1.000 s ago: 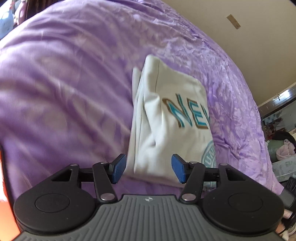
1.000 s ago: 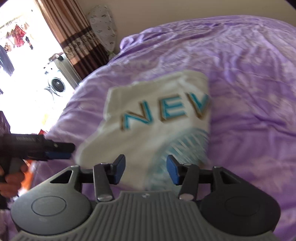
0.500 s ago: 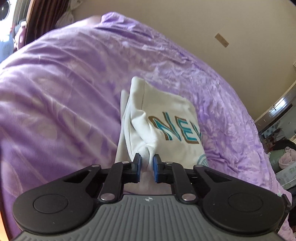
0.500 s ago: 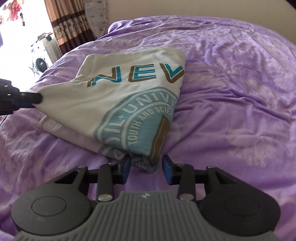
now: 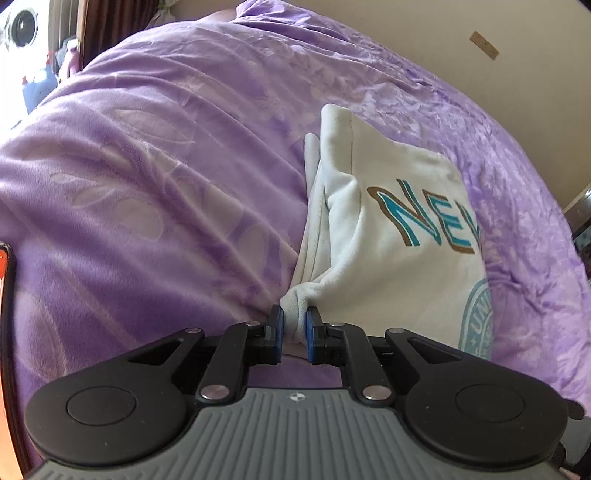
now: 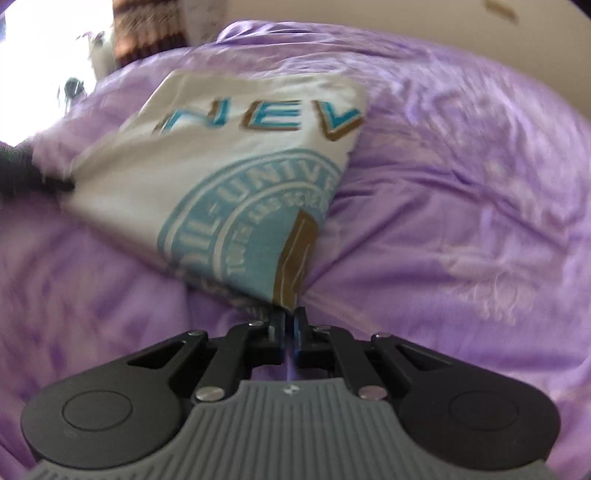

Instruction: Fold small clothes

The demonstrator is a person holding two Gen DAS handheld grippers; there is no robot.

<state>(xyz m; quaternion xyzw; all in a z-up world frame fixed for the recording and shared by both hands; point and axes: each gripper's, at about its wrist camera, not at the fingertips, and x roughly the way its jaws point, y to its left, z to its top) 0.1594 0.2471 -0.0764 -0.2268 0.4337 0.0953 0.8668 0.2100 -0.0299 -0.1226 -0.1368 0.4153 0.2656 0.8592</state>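
A white folded shirt [image 5: 399, 258] with teal and brown letters and a teal round seal lies on the purple bedspread [image 5: 147, 192]. My left gripper [image 5: 294, 332] is shut on a bunched corner of the shirt at its near left edge. In the right wrist view the shirt [image 6: 229, 173] is stretched between both grippers. My right gripper [image 6: 290, 328] is shut on its near corner by the brown print. The left gripper shows as a dark shape [image 6: 22, 173] at the shirt's far left corner. This view is blurred.
The purple bedspread [image 6: 461, 221] fills both views. A beige wall [image 5: 480, 44] runs behind the bed. A bright window with brown curtains [image 6: 147, 33] is at the far left. An orange-edged object [image 5: 5, 280] sits at the left rim.
Both grippers were open a second ago. The left shut on the shirt's corner half a second ago; the right has now shut on the opposite corner. The shirt is pulled taut.
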